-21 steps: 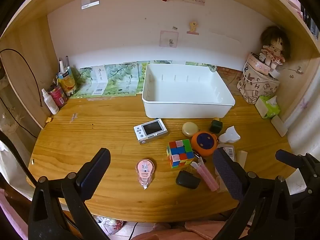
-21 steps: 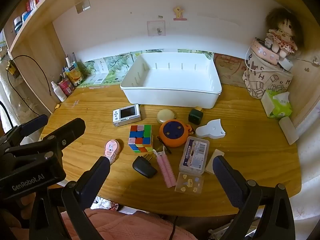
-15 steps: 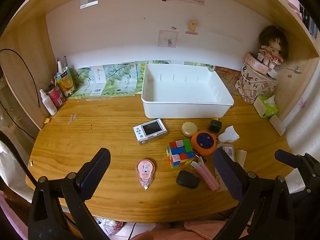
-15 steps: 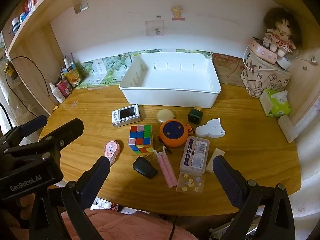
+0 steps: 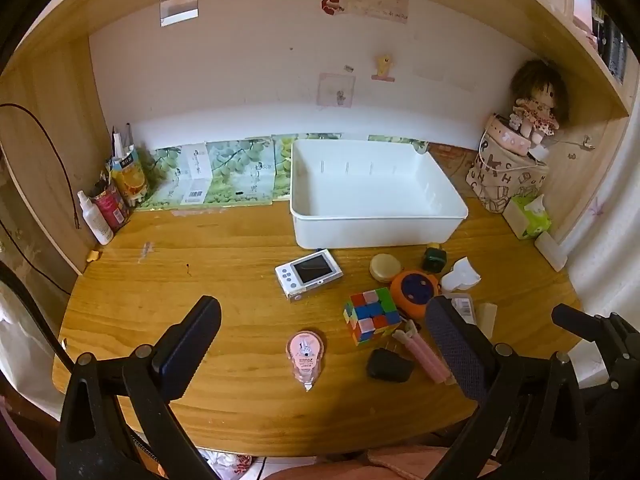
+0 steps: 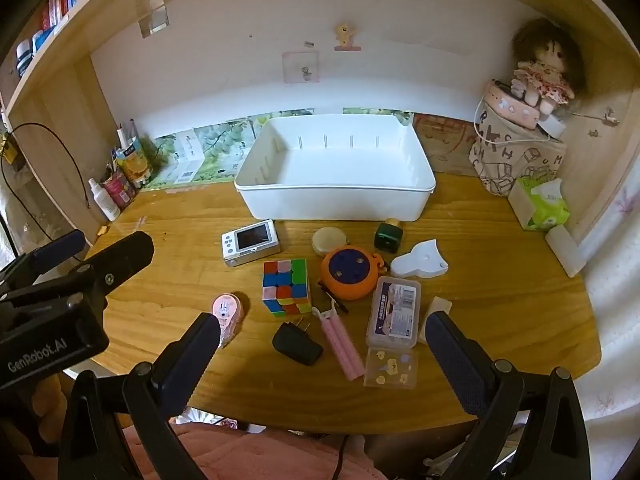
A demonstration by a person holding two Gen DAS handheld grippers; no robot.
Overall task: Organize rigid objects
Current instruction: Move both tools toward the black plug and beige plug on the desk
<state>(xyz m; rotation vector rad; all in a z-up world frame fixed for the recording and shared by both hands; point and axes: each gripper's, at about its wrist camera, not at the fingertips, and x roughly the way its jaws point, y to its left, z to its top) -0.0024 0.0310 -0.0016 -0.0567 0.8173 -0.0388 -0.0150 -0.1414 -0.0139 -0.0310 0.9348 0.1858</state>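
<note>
An empty white bin (image 5: 376, 196) (image 6: 336, 172) stands at the back of the wooden desk. In front of it lie a small camera (image 5: 309, 274) (image 6: 250, 242), a colour cube (image 5: 372, 315) (image 6: 286, 286), an orange round device (image 5: 414, 293) (image 6: 349, 274), a pink correction tape (image 5: 305, 354) (image 6: 227, 314), a black plug (image 5: 389, 365) (image 6: 297, 344), a pink clip (image 6: 340, 340) and a clear box (image 6: 394, 312). My left gripper (image 5: 320, 344) is open above the front edge. My right gripper (image 6: 320, 354) is open, also near the front.
A doll (image 6: 540, 64) sits on a printed bag (image 6: 516, 152) at the back right, beside a tissue pack (image 6: 540, 204). Bottles and tubes (image 5: 116, 192) stand at the back left. The left gripper's body (image 6: 52, 300) shows at the right view's left edge.
Both views have shifted slightly; the desk objects sit a little higher and closer in frame. Nothing on the desk has moved and both grippers stay open.
</note>
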